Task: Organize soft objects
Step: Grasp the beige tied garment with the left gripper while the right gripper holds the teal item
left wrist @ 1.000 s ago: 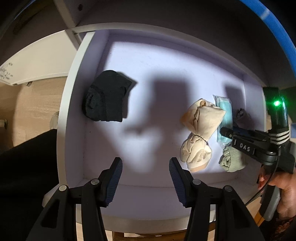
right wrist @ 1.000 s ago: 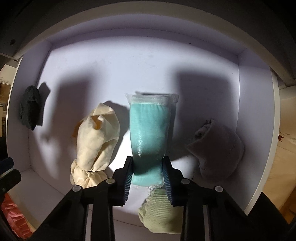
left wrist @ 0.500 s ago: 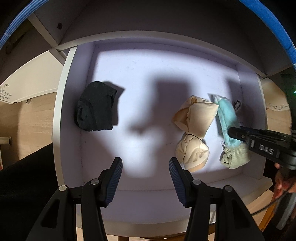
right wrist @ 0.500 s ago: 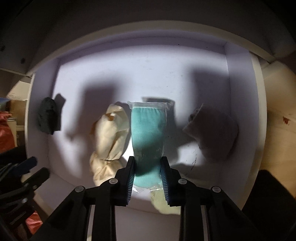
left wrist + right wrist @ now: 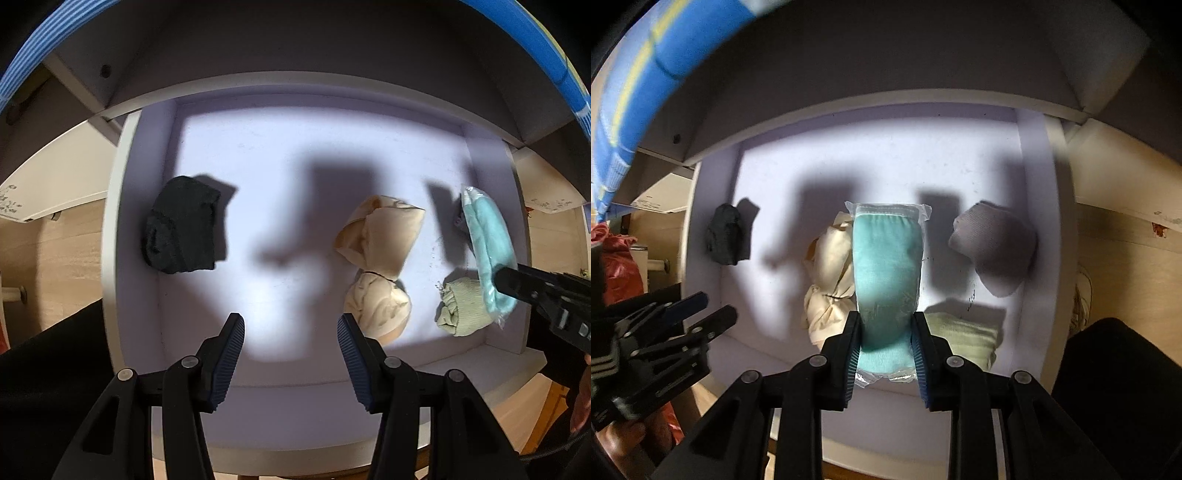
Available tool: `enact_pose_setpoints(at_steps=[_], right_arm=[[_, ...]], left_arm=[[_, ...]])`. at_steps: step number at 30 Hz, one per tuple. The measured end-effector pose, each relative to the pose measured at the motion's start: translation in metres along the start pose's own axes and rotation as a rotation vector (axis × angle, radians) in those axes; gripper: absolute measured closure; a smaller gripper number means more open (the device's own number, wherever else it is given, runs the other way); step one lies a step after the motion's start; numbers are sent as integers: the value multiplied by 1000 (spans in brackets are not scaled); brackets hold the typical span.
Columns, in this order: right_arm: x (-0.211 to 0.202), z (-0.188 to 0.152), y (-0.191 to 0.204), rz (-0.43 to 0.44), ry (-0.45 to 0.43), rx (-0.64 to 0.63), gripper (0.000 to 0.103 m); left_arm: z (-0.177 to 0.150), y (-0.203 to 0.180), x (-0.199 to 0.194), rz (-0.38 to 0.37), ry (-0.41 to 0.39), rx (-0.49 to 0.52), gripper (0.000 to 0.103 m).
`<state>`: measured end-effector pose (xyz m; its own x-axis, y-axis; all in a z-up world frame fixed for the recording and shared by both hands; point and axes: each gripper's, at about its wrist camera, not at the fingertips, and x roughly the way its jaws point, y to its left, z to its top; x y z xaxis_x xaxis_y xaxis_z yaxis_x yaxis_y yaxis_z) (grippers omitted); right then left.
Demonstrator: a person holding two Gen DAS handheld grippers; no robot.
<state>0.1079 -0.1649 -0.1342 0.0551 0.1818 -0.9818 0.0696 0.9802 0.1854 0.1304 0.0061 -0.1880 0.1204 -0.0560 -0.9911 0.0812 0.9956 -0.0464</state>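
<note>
My right gripper point(image 5: 886, 332) is shut on a teal cloth in a clear plastic bag point(image 5: 886, 266) and holds it above the white drawer point(image 5: 1034, 184). The bag also shows in the left wrist view point(image 5: 489, 243), raised at the drawer's right side. My left gripper point(image 5: 291, 332) is open and empty over the drawer's front middle. In the drawer lie a black bundle point(image 5: 183, 230) at left, a tied cream bundle point(image 5: 380, 266) in the middle, a pale green roll point(image 5: 461, 310) at front right, and a grey bundle point(image 5: 997, 247) at back right.
The drawer sits pulled out under a dark shelf point(image 5: 295, 44). Wooden floor point(image 5: 48, 251) shows on both sides. A blue striped fabric point(image 5: 646, 74) crosses the upper corners. A red bag point(image 5: 617, 269) lies left of the drawer.
Both grippers have drawn back and up from the drawer. The right gripper has lifted the teal bag off the drawer floor, uncovering the pale green roll beneath.
</note>
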Motion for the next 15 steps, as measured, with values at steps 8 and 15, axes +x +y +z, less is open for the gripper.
enact_pose_setpoints(at_steps=[8, 15], right_arm=[[5, -7, -6, -4, -13, 60, 76], [14, -5, -8, 8, -5, 80, 76]], left_arm=[[4, -31, 26, -74, 35, 68, 50], [20, -49, 61, -101, 74, 107, 50]])
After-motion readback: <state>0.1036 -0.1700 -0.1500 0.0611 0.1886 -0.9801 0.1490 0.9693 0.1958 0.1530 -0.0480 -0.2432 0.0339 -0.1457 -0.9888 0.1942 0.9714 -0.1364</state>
